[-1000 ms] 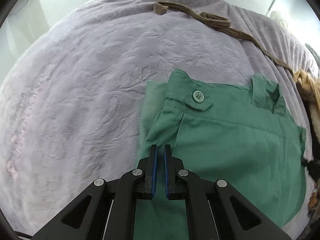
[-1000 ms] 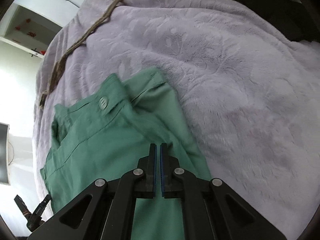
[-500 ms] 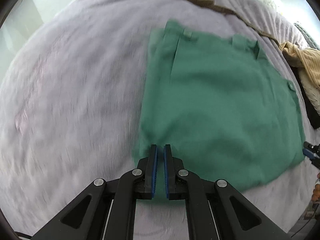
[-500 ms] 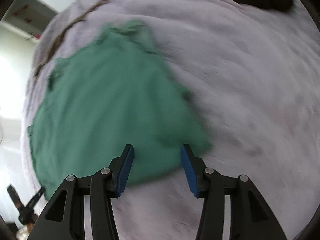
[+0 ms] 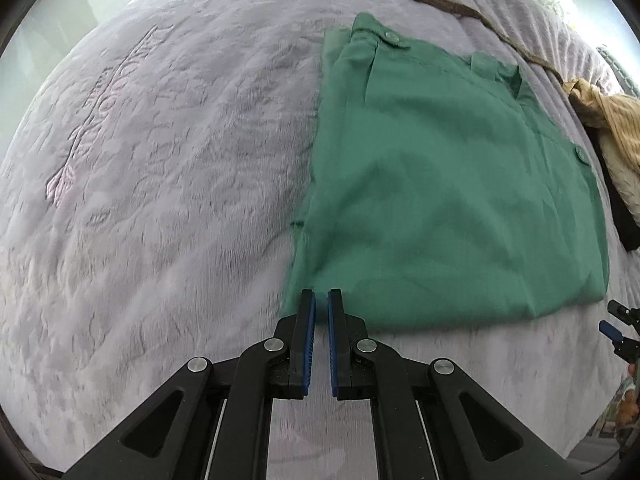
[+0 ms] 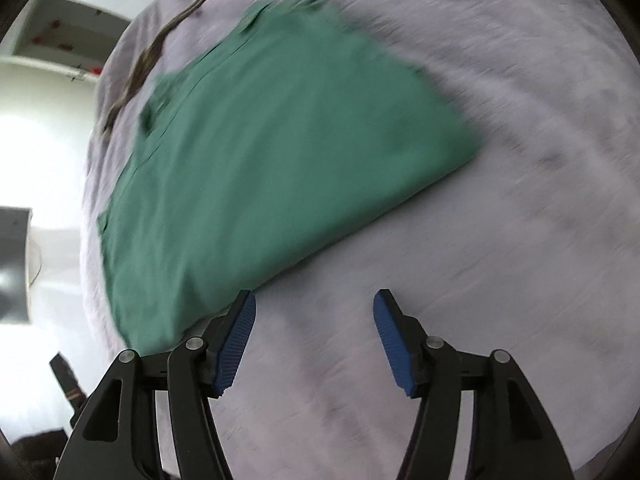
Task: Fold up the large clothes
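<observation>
Both tools withdrawn off green trousers (image 5: 448,184), left tool (image 5: 321,300) closed empty, right tool (image 6: 314,300) just opening, empty

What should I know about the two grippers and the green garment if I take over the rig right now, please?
Left gripper: shut and empty, tips at the near edge of the green garment.
Right gripper: open, nothing between its pads; its jaws have just been opening.
The garment lies folded flat on the lilac bedspread, button waistband at the far end.
Left to do: possibly another fold; a beige garment lies beside it.
</observation>
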Demonstrator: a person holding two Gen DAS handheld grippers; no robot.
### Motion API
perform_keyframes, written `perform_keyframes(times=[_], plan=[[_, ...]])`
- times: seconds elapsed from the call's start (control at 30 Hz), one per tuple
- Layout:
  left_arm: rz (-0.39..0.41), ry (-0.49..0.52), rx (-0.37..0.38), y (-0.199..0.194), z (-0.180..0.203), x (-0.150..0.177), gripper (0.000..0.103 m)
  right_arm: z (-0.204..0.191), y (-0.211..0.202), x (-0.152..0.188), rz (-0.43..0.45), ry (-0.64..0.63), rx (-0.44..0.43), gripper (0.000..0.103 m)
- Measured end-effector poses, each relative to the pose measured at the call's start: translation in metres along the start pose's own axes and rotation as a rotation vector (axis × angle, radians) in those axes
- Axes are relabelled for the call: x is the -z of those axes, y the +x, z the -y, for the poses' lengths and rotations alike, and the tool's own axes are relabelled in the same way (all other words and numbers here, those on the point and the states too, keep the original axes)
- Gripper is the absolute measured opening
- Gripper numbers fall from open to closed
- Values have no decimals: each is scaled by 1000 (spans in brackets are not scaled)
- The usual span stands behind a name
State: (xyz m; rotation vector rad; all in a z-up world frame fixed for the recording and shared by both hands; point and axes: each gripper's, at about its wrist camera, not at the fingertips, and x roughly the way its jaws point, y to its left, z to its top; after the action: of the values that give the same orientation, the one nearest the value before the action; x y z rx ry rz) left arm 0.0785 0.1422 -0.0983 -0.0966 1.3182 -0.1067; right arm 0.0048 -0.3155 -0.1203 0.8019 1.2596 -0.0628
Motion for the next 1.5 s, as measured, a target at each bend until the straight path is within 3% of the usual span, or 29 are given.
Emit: perform_keyframes(times=[0.33,0.53,0.57,0.6,0.63,0.7,0.9,0.93,1.0,1.1,1.23,1.5], plan=[[-60,18,-3,2,4,27,7,-53,30,42,-105,-67,-77,68],[-51,7,0,-6,-8,40,8,-74,47,57,-149,-105,-82,68],[-53,5,-3,-7,-11,43,26,-79,51,59,-153,-108,-82,68],[-55,2,-6,-8,-13,44,85,-83,53,62,-159,-114,-83,70],[-47,-10,-14,-11,-15,45,103,-86,55,64,-164,-120,-87,81],[8,-15,-33,-22,-20,50,102,-90,58,66,-167,-127,-95,82],[4,-21,-41,-21,-28,49,102,-104,64,70,-151,-137,-117,83],[3,-25,-45,-21,-30,49,102,-106,64,70,-146,-144,-118,93],[0,-33,-48,-20,-33,48,102,-110,64,70,-127,-155,-132,103],[-4,-41,-47,-18,-33,49,102,-118,65,70,-113,-161,-166,103],[-15,-38,-50,-13,-36,44,102,-121,75,71,-162,-142,-186,103],[-37,-34,-15,-6,-36,35,102,-122,93,67,-201,-31,-267,103]])
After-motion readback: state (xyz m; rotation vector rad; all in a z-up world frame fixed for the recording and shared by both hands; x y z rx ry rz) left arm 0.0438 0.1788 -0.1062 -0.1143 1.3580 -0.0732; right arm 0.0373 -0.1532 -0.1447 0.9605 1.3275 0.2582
